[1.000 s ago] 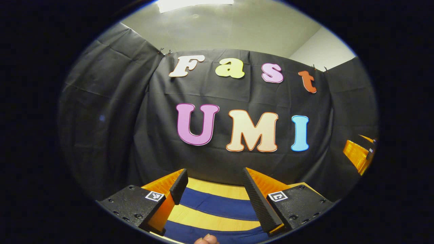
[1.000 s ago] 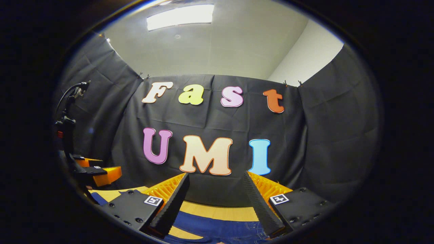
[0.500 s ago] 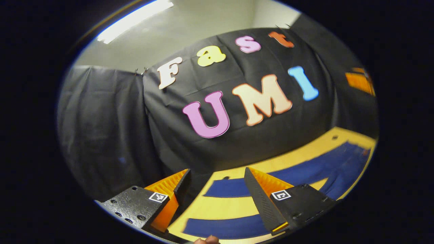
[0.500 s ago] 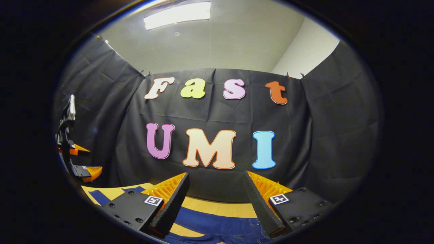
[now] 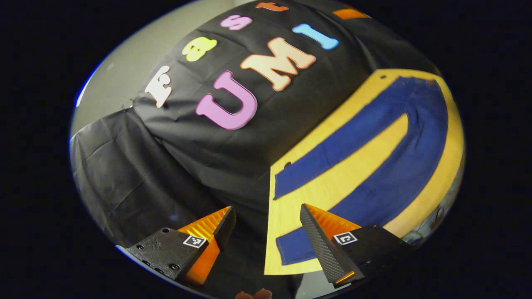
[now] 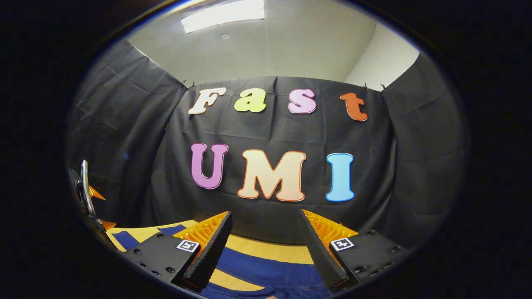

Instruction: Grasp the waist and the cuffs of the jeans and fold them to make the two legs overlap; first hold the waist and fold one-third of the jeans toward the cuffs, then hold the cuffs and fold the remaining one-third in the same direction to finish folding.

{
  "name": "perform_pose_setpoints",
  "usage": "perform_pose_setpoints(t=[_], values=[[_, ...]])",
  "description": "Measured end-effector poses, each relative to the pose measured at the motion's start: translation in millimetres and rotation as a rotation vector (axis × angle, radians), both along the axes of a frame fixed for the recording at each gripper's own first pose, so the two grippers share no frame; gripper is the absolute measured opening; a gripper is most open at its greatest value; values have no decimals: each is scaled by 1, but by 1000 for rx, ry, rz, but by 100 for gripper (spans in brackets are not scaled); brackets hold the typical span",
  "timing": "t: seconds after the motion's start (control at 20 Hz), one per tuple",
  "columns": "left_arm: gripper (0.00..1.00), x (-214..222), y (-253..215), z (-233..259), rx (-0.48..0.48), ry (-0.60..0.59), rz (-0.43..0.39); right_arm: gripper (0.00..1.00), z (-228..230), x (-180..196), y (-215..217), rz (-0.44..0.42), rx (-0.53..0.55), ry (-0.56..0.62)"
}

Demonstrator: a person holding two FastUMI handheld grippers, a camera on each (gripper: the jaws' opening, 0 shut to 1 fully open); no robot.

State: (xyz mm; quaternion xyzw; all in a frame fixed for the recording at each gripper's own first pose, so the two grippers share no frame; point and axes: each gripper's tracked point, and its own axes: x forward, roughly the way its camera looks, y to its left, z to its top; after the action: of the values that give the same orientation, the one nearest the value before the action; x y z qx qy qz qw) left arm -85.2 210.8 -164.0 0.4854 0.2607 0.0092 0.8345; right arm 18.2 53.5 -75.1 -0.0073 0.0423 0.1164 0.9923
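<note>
Dark blue jeans [image 5: 390,153] lie flat on a light wooden table [image 5: 286,207], their two legs spread apart with bare wood between them. In the left gripper view both cuffs sit near the table's left edge and the waist is at the far end. My left gripper [image 5: 266,230] is open and tilted, held off the table's left end, with nothing between its fingers. The near cuff [image 5: 291,249] lies just beside its right finger [image 5: 320,245]. My right gripper [image 6: 262,245] is open above the jeans [image 6: 270,270] at the waist end, holding nothing. The left gripper [image 6: 89,195] shows far left there.
Black cloth walls close off the booth behind and at the left of the table. The table's left edge [image 5: 268,232] drops off right by my left gripper. A fingertip [image 5: 253,294] shows at the bottom of the left gripper view.
My left gripper has swung left and rolled clockwise, ending off the table's left end by the cuffs. The right gripper has shifted only slightly. Both remain open.
</note>
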Motion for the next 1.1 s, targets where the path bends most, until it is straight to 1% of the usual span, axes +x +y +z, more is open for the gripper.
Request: perform_pose_setpoints(t=[0.1,0.15,0.25,0.3,0.5,0.55,0.6,0.75,0.8,0.9,0.95,1.0,1.1], values=[[95,-10,23,-19,89,69,-13,100,-7,1,3,2,-15,16],[95,-19,29,-31,105,109,-17,98,-10,2,3,0,-22,20],[95,-34,38,-65,103,202,-33,100,-16,3,3,-4,-43,31],[95,-36,42,-78,119,245,-52,98,-19,4,2,-10,-56,39],[95,-52,66,-132,209,429,-142,98,-33,5,-6,-43,-107,78],[100,-57,72,-145,225,473,-157,98,-37,4,-9,-53,-122,86],[95,-59,77,-156,244,509,-178,98,-40,4,-11,-61,-135,96],[95,-59,88,-178,323,585,-250,98,-48,4,-15,-86,-160,116],[95,-59,91,-185,335,611,-264,98,-49,4,-15,-96,-170,117],[96,-53,92,-193,375,641,-319,99,-49,7,-18,-115,-199,108],[90,-50,94,-195,385,658,-345,98,-51,9,-20,-124,-210,104],[88,-47,95,-198,395,670,-362,100,-51,10,-20,-132,-216,104],[83,-33,96,-201,412,668,-395,98,-55,11,-22,-156,-224,110]])
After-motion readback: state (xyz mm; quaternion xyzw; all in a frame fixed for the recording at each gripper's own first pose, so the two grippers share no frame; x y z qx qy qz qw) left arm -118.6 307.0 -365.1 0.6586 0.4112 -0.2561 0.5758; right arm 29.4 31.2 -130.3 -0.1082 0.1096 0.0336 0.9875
